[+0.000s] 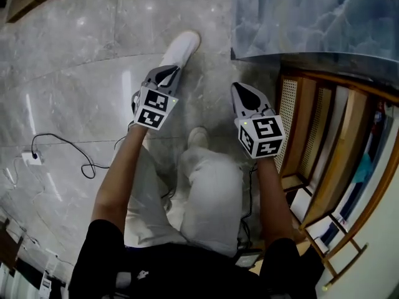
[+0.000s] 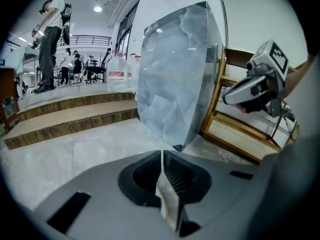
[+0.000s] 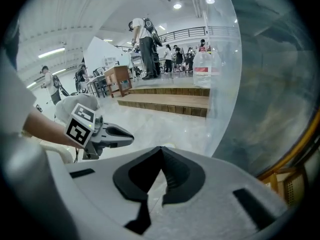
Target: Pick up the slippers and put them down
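The left gripper (image 2: 162, 159) has its jaws pressed together on a thin pale edge of the slipper (image 1: 181, 47). Its own view hides the rest under the grey body. The head view shows the white slipper reaching forward from the jaw tips over the marble floor (image 1: 75, 73); whether its far end is clear of the floor cannot be told. The right gripper (image 3: 161, 151) is closed with nothing in it. A second pale shape (image 1: 198, 136) between the grippers is half covered by the person's knee (image 1: 212, 185)
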A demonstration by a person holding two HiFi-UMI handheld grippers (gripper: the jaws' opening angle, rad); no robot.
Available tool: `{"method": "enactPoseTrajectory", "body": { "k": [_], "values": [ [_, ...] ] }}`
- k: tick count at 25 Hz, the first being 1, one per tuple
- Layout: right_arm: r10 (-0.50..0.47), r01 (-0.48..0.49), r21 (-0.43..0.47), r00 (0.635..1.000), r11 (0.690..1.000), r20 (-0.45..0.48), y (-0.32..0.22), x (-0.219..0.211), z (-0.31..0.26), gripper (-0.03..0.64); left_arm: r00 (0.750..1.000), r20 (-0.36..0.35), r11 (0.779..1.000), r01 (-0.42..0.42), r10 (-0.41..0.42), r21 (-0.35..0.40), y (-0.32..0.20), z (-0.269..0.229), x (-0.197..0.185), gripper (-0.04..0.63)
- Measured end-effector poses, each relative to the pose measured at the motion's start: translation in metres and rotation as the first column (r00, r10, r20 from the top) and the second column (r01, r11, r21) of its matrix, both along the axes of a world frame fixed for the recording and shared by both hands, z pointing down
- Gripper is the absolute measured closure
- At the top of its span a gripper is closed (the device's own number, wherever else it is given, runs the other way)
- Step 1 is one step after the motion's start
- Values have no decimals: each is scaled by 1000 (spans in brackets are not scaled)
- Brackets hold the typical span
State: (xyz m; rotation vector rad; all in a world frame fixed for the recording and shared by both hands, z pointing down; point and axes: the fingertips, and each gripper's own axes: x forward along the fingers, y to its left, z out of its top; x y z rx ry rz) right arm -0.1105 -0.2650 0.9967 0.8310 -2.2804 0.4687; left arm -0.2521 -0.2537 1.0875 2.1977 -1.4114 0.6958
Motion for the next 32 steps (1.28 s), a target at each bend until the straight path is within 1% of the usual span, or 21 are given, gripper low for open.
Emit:
{"method": "enactPoseTrajectory", "body": {
  "k": [4,9,14,20,25,32],
  "values": [
    [16,-15,-10,1000,1000,12,-3,-2,-42,629,999,-43,1000,1,-1,3,-1,-52,4,580],
    [44,-43,-27,998,999,37,0,-6,-118,629,997,-73,1000,-7,5,-28,5,-131,4,583],
    [61,-60,-30,998,998,33,-4,3,-200,629,998,-60,999,-23,21,-24,5,-222,1,583],
    [64,-64,-9,998,998,0,-14,21,-297,629,996,-87,1000,-16,18,23,-8,-334,-1,584],
    [68,-68,2,998,998,-3,-21,28,-362,629,996,-87,998,-3,8,59,-17,-407,-4,584],
    [43,-43,38,999,998,7,-21,25,-445,629,994,-106,995,24,-13,101,-16,-506,2,584]
  ]
}}
